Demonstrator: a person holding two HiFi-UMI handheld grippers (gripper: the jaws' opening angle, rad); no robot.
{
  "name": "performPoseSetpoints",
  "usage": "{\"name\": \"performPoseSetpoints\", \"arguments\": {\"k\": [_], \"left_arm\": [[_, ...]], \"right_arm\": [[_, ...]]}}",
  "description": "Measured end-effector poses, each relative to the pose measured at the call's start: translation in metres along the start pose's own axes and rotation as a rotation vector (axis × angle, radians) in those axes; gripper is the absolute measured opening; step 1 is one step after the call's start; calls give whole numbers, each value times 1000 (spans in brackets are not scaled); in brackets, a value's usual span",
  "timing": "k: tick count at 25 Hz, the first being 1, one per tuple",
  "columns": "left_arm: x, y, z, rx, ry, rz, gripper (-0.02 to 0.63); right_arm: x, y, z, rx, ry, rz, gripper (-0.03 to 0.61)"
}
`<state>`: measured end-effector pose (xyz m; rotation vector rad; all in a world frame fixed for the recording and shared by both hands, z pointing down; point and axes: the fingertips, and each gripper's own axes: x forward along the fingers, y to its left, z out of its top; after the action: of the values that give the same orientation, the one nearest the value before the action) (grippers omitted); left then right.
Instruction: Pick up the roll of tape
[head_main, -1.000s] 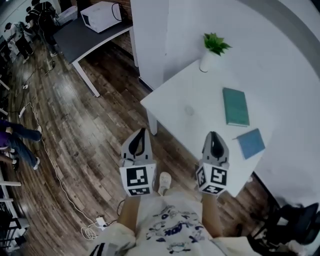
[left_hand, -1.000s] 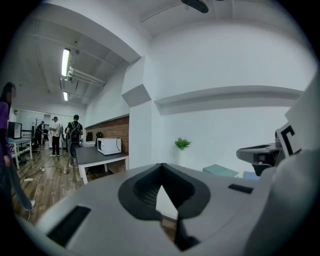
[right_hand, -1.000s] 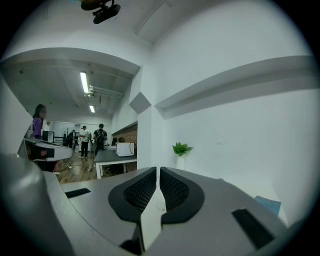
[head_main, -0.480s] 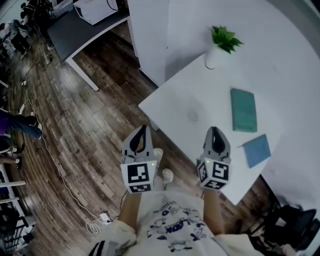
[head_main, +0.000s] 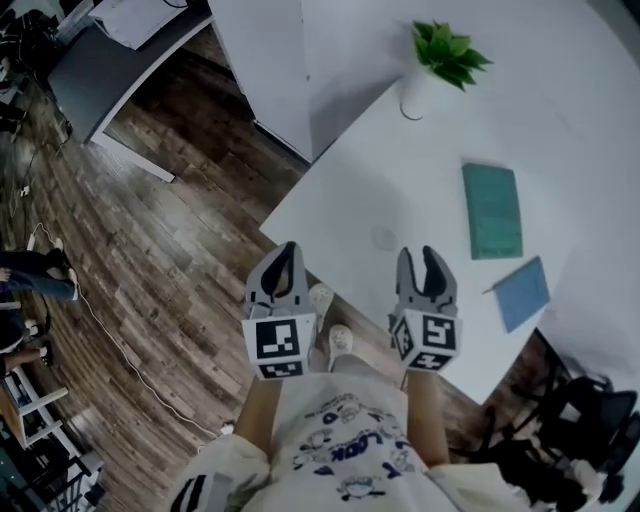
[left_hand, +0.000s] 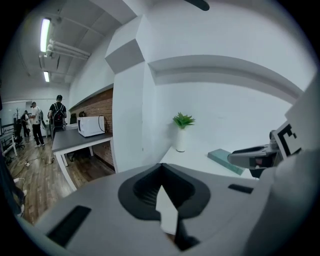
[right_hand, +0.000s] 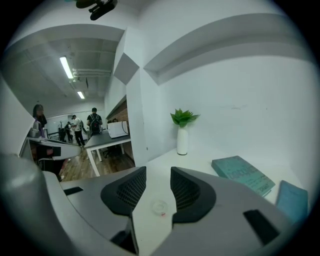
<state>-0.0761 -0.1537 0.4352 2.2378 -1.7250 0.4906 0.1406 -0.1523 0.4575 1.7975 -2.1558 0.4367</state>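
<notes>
My right gripper (right_hand: 156, 176) — jaws opening, pressing on nothing. The clear roll of tape (right_hand: 159, 206) shows through the gap, low centre of frame, lying flat on the white bench (head_main: 345, 180). My left gripper (left_hand: 161, 169) — jaws closed, empty.

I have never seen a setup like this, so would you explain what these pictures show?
There is no robot here: a person holds a two-jaw gripper in each hand. The head view comes from a camera on the person's head, looking down; each gripper view comes from a camera riding on that gripper. The left gripper is shut and empty. The right gripper has its jaws opening, holding nothing; a clear roll of tape lies on the white table ahead, seen through their gap. Also on the table: a potted plant, a teal book and a blue notebook.
</notes>
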Motion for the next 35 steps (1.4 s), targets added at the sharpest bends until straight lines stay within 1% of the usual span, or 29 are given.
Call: {"name": "performPoseSetpoints", "arguments": {"k": [6, 12, 19, 29, 35], "left_arm": [[32, -2, -15, 4, 65, -65, 0], [53, -3, -36, -8, 120, -103, 0], [69, 0, -59, -22, 179, -124, 0], [88, -1, -78, -35, 236, -142, 0], [94, 2, -86, -40, 256, -135, 0]], "right_arm": [[27, 9, -32, -5, 129, 18, 230], [48, 8, -65, -20, 237, 2, 273], [67, 3, -96, -13, 346, -23, 278], [91, 1, -115, -28, 395, -11, 278], [95, -2, -132, -25, 458, -19, 278]]}}
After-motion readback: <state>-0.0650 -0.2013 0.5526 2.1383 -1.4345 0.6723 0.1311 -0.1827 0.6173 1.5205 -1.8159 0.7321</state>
